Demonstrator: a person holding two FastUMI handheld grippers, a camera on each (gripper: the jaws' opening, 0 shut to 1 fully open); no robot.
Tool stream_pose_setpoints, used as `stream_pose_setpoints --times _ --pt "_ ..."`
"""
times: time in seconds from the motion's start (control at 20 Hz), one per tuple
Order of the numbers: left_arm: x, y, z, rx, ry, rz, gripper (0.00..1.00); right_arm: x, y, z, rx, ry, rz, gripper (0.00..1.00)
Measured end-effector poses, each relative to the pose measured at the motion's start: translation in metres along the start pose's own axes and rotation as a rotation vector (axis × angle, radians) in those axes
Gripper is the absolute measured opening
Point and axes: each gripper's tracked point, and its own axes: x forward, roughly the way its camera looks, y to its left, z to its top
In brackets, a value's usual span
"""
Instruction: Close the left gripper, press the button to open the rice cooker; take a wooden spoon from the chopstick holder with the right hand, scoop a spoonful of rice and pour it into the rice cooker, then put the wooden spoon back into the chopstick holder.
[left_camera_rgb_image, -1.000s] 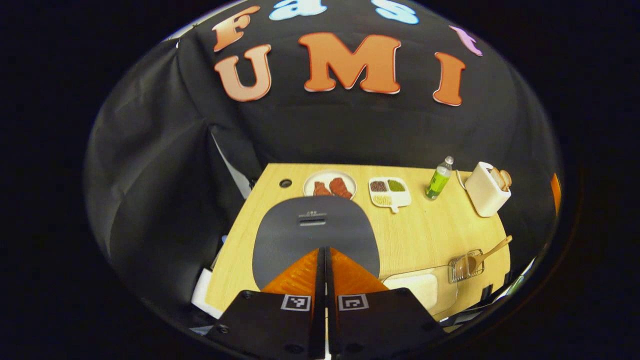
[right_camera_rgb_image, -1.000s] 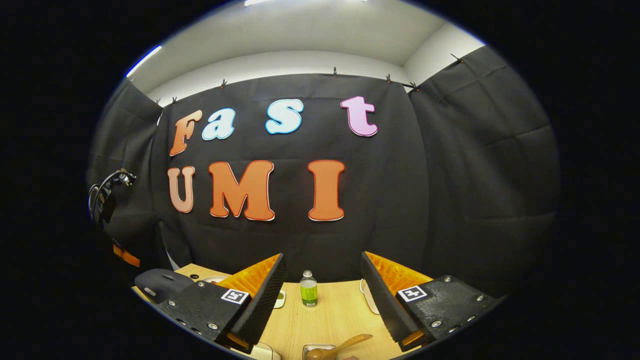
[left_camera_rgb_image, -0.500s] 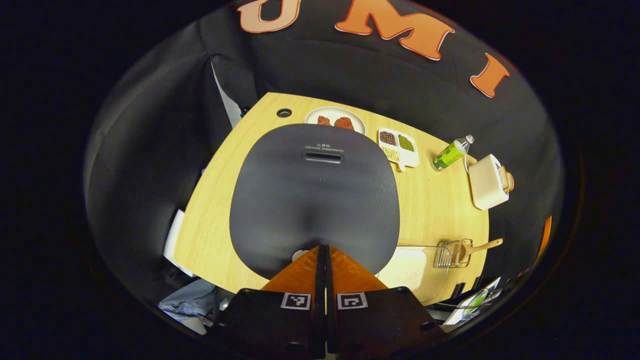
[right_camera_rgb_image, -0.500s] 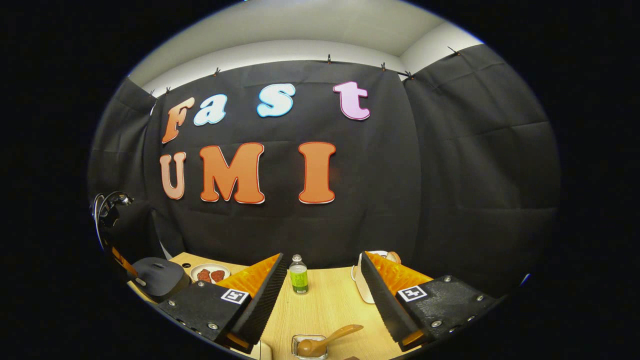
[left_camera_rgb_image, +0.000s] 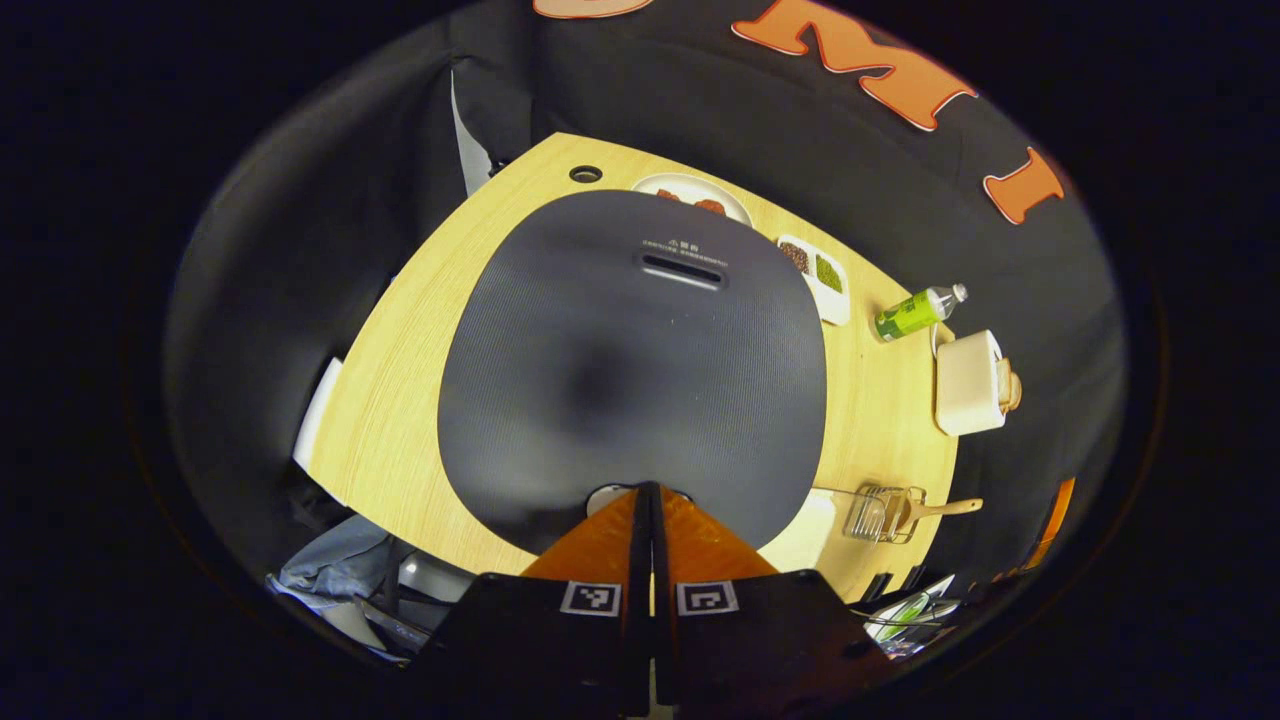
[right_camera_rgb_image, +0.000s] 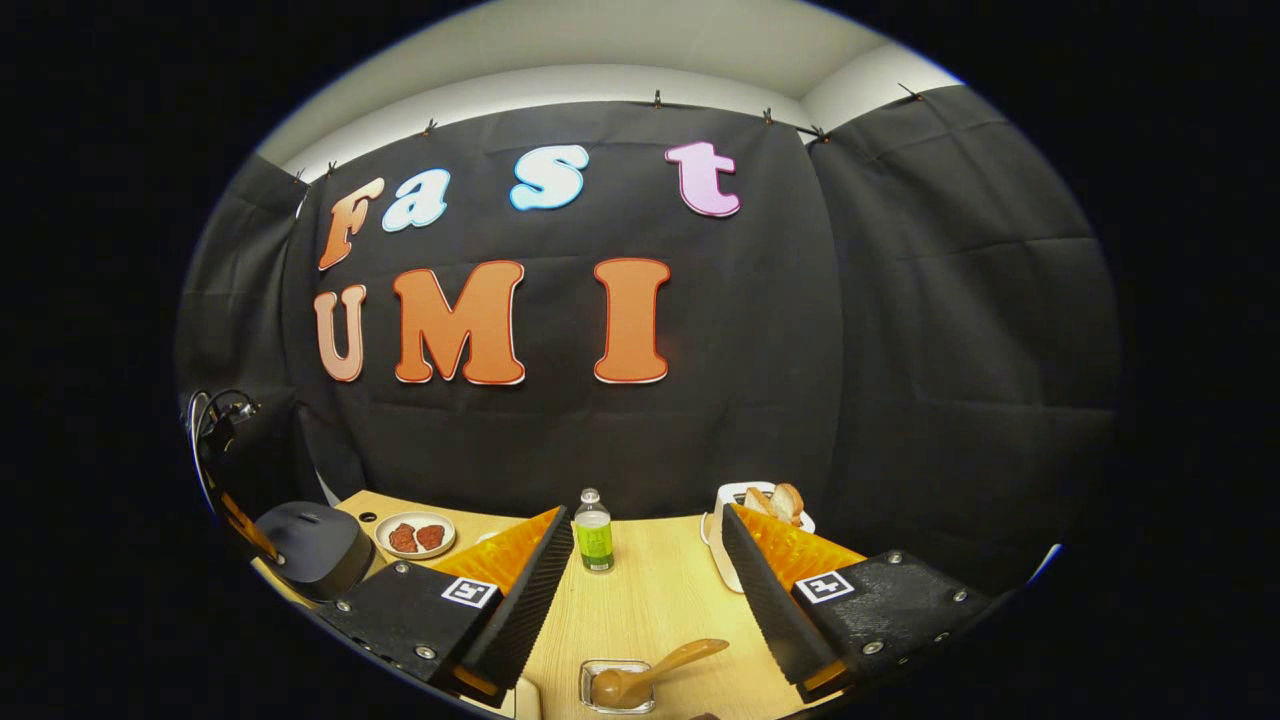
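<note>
While left tool (left_camera_rgb_image: 648, 487) clenched at rice cooker (left_camera_rgb_image: 630, 360) front edge, right tool (right_camera_rgb_image: 648, 560) spread wide, empty

Recording booth: black cloth wall (right_camera_rgb_image: 900, 350) behind a wooden table (right_camera_rgb_image: 650, 610).

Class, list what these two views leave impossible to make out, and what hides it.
- Rice cooker button, left gripper view: the shut left hand-held gripper covers most of it; contact unclear.
- Rice container, left gripper view: partly behind the cooker.
- Chopstick holder, right gripper view: its base is cut off by the edge.
</note>
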Motion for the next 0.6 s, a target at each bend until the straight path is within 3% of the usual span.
stream_pose_setpoints --times 0.25,0.6 --pt "-0.014 -0.003 0.008 0.061 -0.093 0.02 0.06 0.004 -0.009 -0.024 0.041 0.074 -0.007 0.93" --pt "-0.071 -0.024 0.045 0.25 -0.37 0.121 0.06 0.005 -0.018 -0.072 0.078 0.195 -0.007 0.93"
